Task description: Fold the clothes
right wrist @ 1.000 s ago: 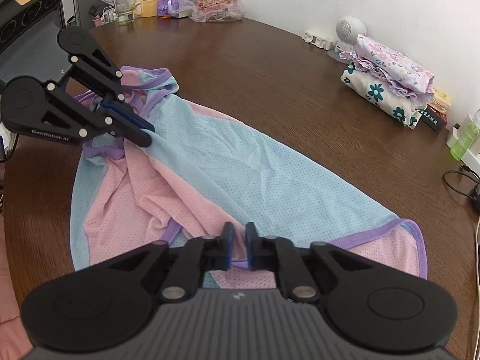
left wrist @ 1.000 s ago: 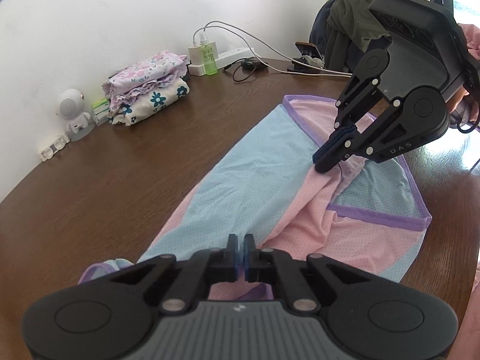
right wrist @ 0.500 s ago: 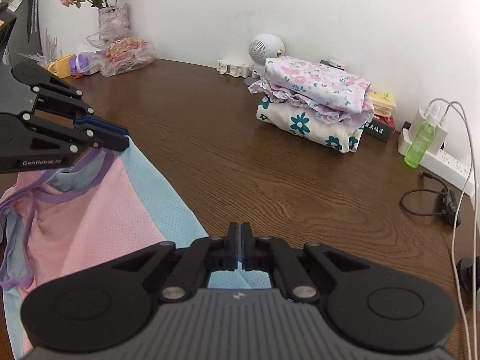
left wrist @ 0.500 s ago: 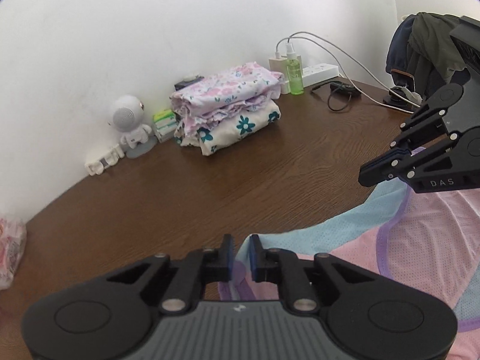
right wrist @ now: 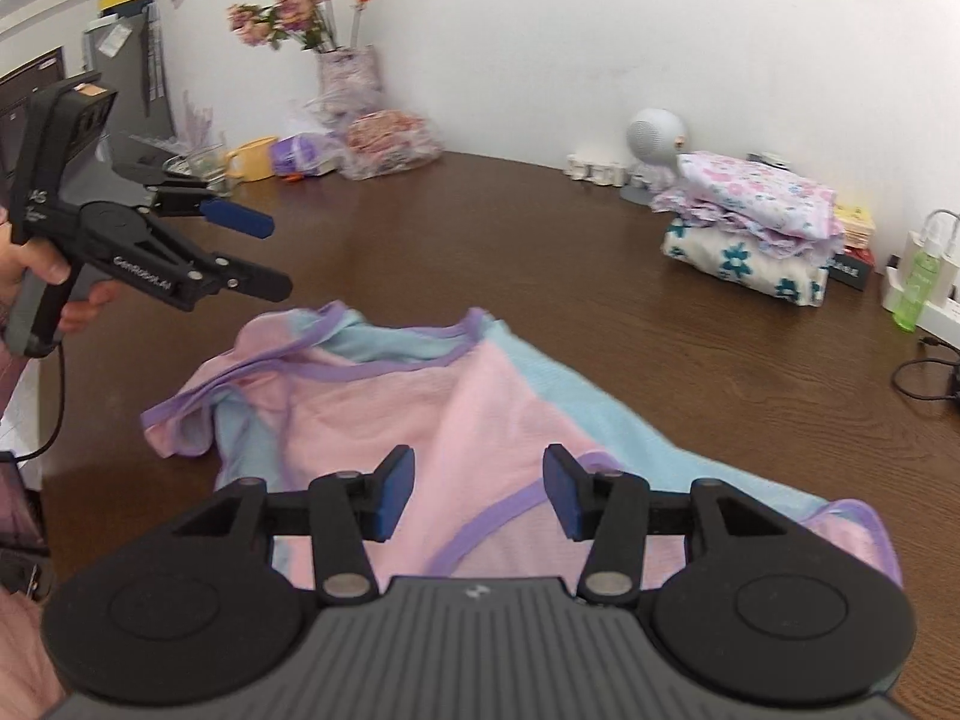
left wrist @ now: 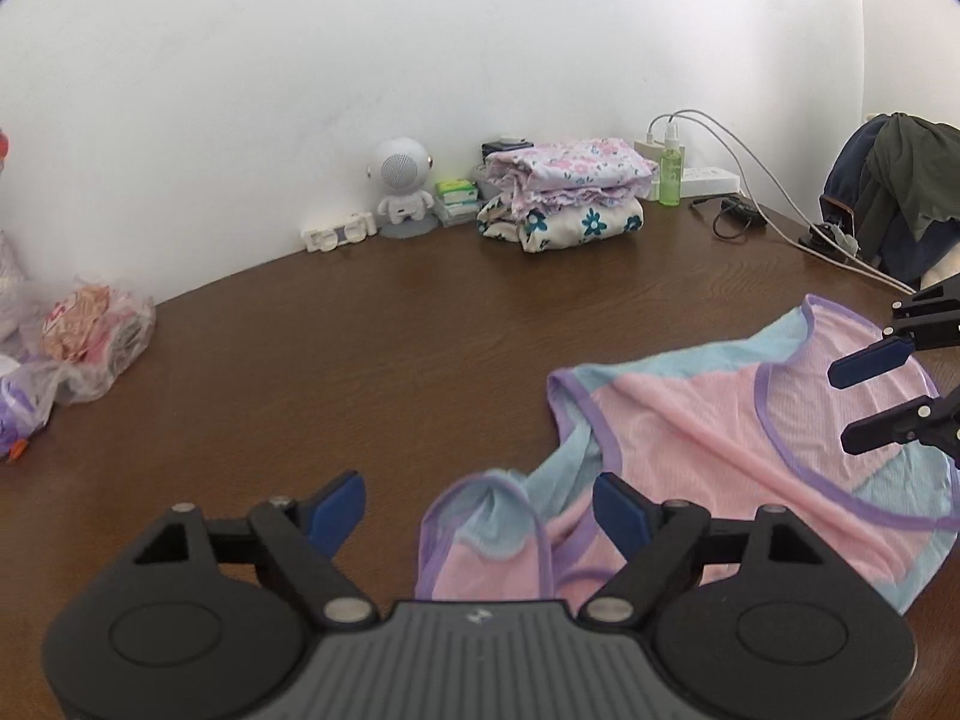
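A pink and light-blue mesh garment (left wrist: 750,438) with purple trim lies folded over on the brown wooden table (left wrist: 390,360), pink side up. My left gripper (left wrist: 480,507) hovers above its near strap end with jaws opening wide, the pads touching no cloth. In the right wrist view, a hand holds that left gripper (right wrist: 267,255) above the garment's (right wrist: 456,408) left end. My right gripper (right wrist: 480,480) is over the garment's near edge, jaws opening, with nothing pressed between the pads. It also shows at the right edge of the left wrist view as the right gripper (left wrist: 846,407).
A stack of folded floral clothes (left wrist: 564,204) sits by the wall beside a white robot-shaped speaker (left wrist: 402,186), a green bottle (left wrist: 671,171) and a power strip with cables (left wrist: 738,216). Plastic bags (left wrist: 90,342) lie at the left. Dark clothes (left wrist: 894,192) hang at the right. A flower vase (right wrist: 348,72) and a yellow mug (right wrist: 252,159) stand at the back.
Both grippers were shut on the garment's edges and carried them across. Now both have let go and opened, and the garment lies folded with its pink side up.
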